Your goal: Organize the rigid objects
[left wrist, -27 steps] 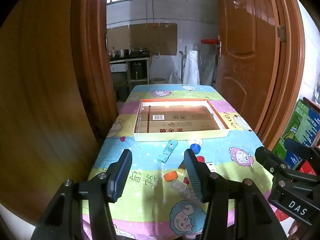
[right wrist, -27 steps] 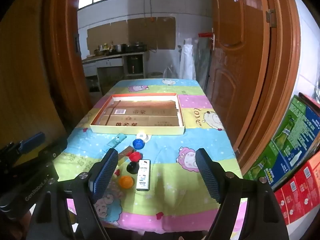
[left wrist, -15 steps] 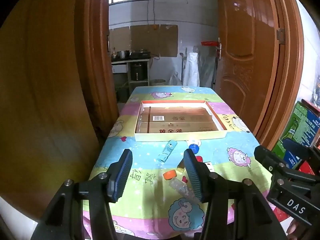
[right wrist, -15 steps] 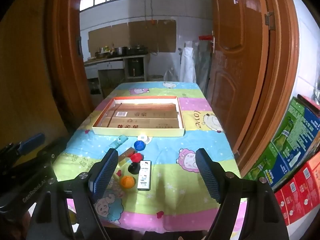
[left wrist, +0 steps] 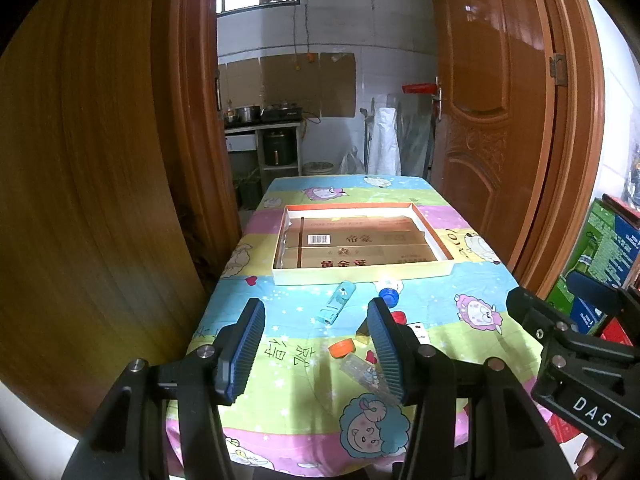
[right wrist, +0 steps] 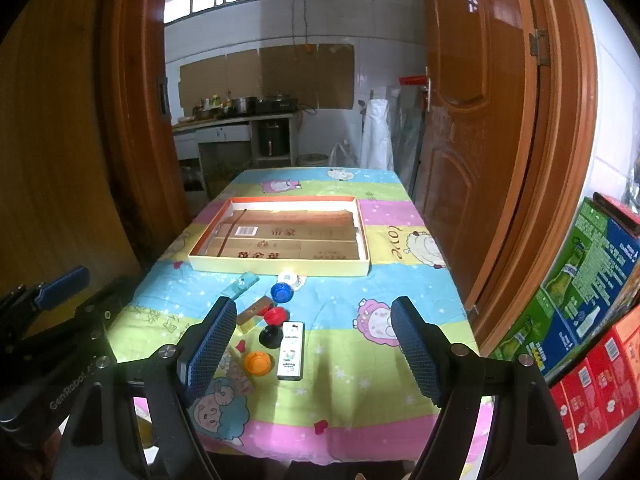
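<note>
Left gripper [left wrist: 316, 344]: your jaws wide, empty | teal tube [left wrist: 335, 302], caps, white case [right wrist: 291, 351] just before tray [right wrist: 280, 267] on surface: light, stiff, slippery; pinch case's long sides | right gripper [right wrist: 310, 346]: jaws fully apart, empty

A shallow box [right wrist: 280, 268] lies mid-table [right wrist: 400, 280], with bottle caps [right wrist: 281, 292] and a lighter [right wrist: 291, 350] scattered before it.

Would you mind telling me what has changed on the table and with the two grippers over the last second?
Little has changed. Both views show slightly more of the table's near edge, as if the grippers eased back a touch. Left gripper and right gripper remain open and empty. The caps, such as the orange cap, the white box and the tray have not moved.
</note>
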A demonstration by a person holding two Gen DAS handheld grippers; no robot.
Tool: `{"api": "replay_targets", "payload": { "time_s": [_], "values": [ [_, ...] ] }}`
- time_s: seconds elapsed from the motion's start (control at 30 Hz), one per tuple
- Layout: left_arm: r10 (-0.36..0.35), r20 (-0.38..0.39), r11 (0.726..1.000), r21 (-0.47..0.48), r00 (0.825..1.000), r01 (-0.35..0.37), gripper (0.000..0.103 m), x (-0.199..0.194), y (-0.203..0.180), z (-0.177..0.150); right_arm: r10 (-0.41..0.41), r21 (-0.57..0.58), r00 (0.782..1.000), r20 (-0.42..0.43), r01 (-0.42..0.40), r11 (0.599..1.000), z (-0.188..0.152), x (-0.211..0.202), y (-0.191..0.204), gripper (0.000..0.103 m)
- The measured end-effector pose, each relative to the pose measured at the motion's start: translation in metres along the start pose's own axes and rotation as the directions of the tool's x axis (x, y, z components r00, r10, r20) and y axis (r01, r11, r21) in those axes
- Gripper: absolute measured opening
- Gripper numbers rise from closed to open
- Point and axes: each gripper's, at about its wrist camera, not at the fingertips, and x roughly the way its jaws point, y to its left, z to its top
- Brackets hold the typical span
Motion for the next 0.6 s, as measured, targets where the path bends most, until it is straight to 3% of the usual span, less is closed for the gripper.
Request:
{"api": "replay_targets", "payload": {
  "time_s": [0.6],
  "values": [
    [-0.015,-0.005,1.0,0.005,1.0,0.015,0.054,-0.0032,-0.0002,0.0023,0.016,-0.005,1.0,-0.011,-0.016,1.0,-0.0011,0.0006,0.0018,0.081]
  ]
}}
